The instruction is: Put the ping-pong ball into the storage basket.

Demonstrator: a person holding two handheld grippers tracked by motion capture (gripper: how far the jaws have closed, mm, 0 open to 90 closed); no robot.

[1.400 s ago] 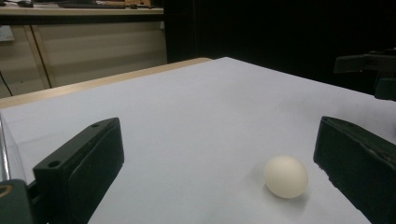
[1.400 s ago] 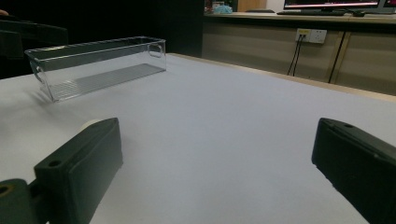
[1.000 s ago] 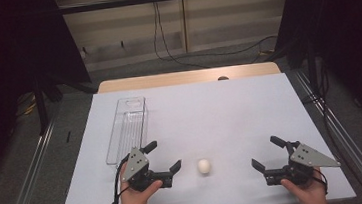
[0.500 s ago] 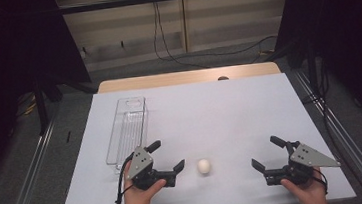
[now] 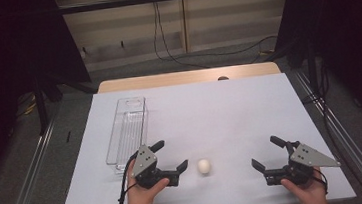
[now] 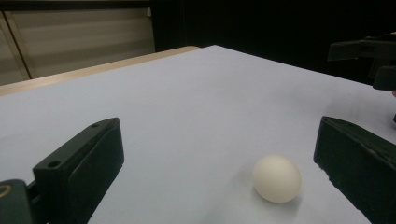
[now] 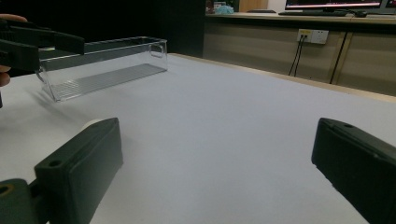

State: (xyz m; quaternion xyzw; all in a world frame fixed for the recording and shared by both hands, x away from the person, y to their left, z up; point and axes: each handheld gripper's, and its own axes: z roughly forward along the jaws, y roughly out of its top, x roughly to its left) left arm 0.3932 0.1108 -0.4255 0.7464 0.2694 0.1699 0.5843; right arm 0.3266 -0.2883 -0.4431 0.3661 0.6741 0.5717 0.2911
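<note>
One small egg (image 5: pixel 204 166) on the white sheet (image 5: pixel 220 113), near the front edge, roughly midway between the two grippers but much nearer the left one. Sits just beyond the left gripper (image 5: pixel 171 156), not touched, jaws spread wide. Seen from the left gripper view as a pale ball (image 6: pixel 277 178) lying between the two black jaws, closer to the one at the right, with a soft shadow beneath.

Looks off-white, matt, smooth, rounded, a little longer one way than the other. No crack or mark to be made out.

Probably light and rigid, with a thin shell if real; cannot tell real from dummy. Likely to roll at the first nudge, so best approached with both jaws level and closing evenly. Best taken across the middle, at the widest girth, pads square to the curve. Gentle squeeze only: too hard risks cracking, too light lets the smooth surface slip out.

Right gripper (image 5: pixel 271 152) well apart to the right, jaws also wide, holding nothing. Clear bin (image 5: pixel 126 130) lying lengthwise behind the left gripper, a likely place to set the egg down.
</note>
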